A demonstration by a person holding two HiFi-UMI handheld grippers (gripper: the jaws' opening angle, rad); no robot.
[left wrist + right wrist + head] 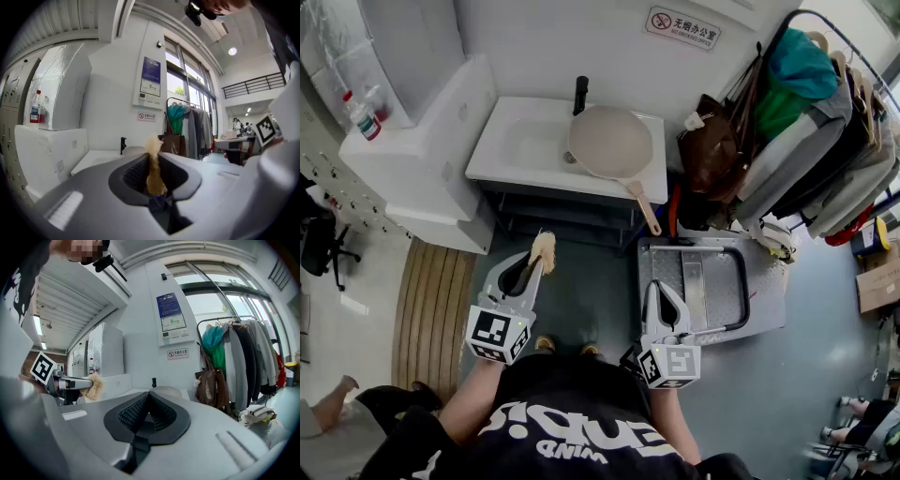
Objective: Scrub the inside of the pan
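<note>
A beige pan [610, 142] lies on the white sink counter [520, 155], its wooden handle [643, 206] sticking out over the front edge toward me. My left gripper [539, 260] is held well short of the counter, shut on a tan scrubbing pad [543, 249] that pokes out past its fingertips [152, 164]. My right gripper [659, 292] hangs to the right, below the pan handle, shut with nothing between its jaws [149, 397]. The pan's rim [165, 390] shows just beyond the right jaws, and the left gripper with the pad [95, 386] appears at that view's left.
A black faucet [579, 94] stands behind the pan. A white cabinet [422, 141] with a bottle [360, 116] is at left. A clothes rack with a brown bag [717, 145] stands at right, and a metal platform cart [712, 281] sits on the floor under my right gripper.
</note>
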